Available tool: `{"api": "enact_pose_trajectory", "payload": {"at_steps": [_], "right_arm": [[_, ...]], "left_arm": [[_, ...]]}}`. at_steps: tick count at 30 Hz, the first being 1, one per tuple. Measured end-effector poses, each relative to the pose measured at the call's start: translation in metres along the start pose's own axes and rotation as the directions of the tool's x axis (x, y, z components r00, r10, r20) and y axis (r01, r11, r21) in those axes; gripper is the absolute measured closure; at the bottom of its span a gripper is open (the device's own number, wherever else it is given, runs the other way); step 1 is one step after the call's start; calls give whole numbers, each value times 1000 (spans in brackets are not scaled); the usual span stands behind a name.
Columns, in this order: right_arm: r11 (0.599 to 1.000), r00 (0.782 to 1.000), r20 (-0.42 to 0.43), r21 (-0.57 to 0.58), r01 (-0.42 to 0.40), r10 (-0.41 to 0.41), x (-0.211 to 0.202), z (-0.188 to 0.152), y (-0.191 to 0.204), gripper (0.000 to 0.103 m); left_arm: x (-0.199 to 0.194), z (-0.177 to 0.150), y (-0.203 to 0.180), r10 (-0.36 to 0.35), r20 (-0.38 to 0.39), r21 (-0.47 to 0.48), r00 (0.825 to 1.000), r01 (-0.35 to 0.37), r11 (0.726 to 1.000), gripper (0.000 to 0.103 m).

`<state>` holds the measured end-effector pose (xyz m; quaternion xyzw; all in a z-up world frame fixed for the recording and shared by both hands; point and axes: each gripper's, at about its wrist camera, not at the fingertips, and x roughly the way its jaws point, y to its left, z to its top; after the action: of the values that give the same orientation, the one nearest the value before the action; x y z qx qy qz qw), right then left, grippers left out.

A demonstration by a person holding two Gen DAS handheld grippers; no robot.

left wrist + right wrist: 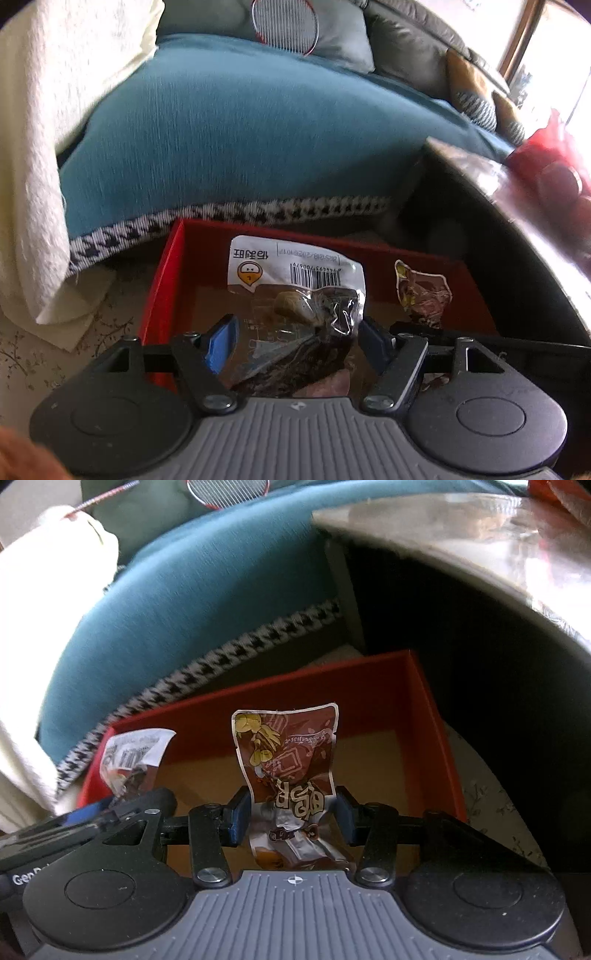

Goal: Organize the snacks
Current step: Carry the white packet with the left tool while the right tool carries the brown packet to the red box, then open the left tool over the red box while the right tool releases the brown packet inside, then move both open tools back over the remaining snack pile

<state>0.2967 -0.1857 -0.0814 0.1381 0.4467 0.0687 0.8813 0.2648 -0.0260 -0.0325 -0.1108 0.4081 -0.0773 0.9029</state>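
Red cardboard box (168,266) w/ plain brown floor. Clear-and-white snack packet (295,280): black barcode, orange-yellow cartoon face. Dark-brown snack packet (291,760): white edge, yellow figures, cream lettering. Teal sofa cover (229,133) w/ black-white houndstooth trim. Cream blanket (55,92). Blue pads on black gripper fingers (221,341). Grey cushion (343,33), red-rimmed striped circle.

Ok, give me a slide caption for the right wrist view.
Right tongs grip a brown snack packet above the red box, left tongs alongside holding a clear packet.
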Motion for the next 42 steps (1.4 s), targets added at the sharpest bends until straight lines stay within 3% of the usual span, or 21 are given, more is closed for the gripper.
{"api": "enact_pose_trajectory", "payload": {"at_steps": [15,29,36,37,40,42], "right_arm": [[999,999,-25,-27,26,-27,18,2,-2,47],[996,998,5,-64,59,-59,-1,1,6,42],[998,999,28,-41,37,-36,-14,3,4,40],[999,999,31,-40,36,-35,-16,2,4,39],[994,994,67,-53,92,-88,-29,-1,7,18],[995,993,96,-60,80,-74,-41,-3,7,16]], "left_arm": [[39,1,-3,10,-15,-18,1000,-10,1000,39],[31,8,3,-16,-50,-52,999,13,999,38],[25,11,9,-25,-50,-59,998,22,998,34],[24,12,9,-25,-48,-62,999,22,998,33],[20,12,11,-29,-43,-63,999,26,998,31],[13,12,12,4,-31,-58,1000,-6,998,26]]}}
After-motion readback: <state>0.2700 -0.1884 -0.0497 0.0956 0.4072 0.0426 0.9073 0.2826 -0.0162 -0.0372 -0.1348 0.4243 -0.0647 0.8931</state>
